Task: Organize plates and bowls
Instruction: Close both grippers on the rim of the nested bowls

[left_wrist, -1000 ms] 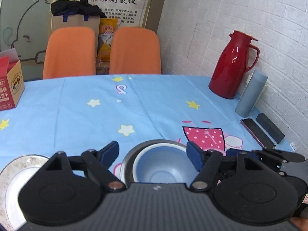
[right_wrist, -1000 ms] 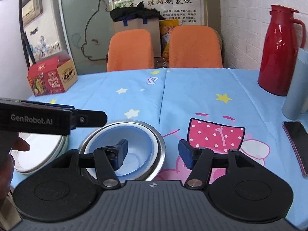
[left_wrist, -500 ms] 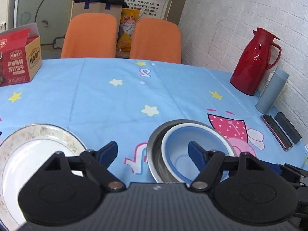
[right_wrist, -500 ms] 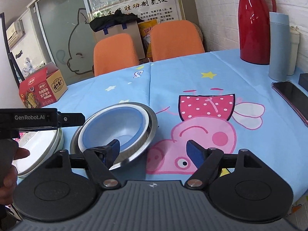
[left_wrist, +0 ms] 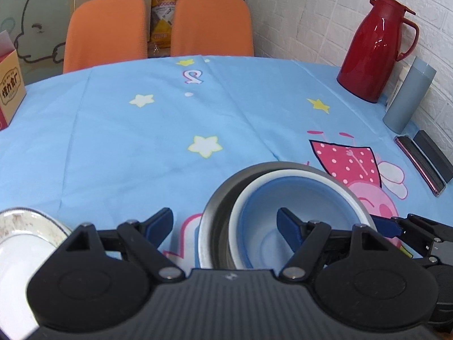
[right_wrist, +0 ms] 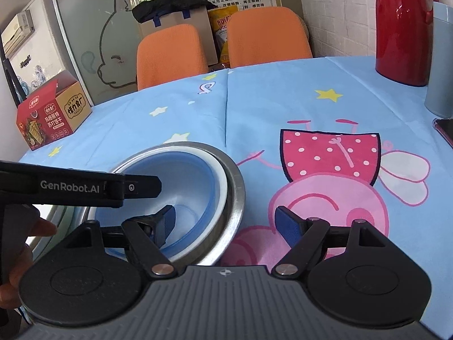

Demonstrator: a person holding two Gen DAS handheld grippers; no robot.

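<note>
Blue-padded left gripper and right gripper gape wide, straddling steel bowl rims.

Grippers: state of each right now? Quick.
Left gripper: open, holding nothing, straddling the metal bowl's rim.
Right gripper: open, empty, also straddling that rim.

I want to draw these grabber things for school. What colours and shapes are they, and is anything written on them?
Each gripper, left gripper and right gripper, has a grey ribbed body, two round black discs, black jointed bars with silver pins, and dark blue fingertips. From the right camera, the left one's black side bar reads "GenRobot.AI" in white. No cables show. A bare hand holds it, with no sleeve in sight.
</note>
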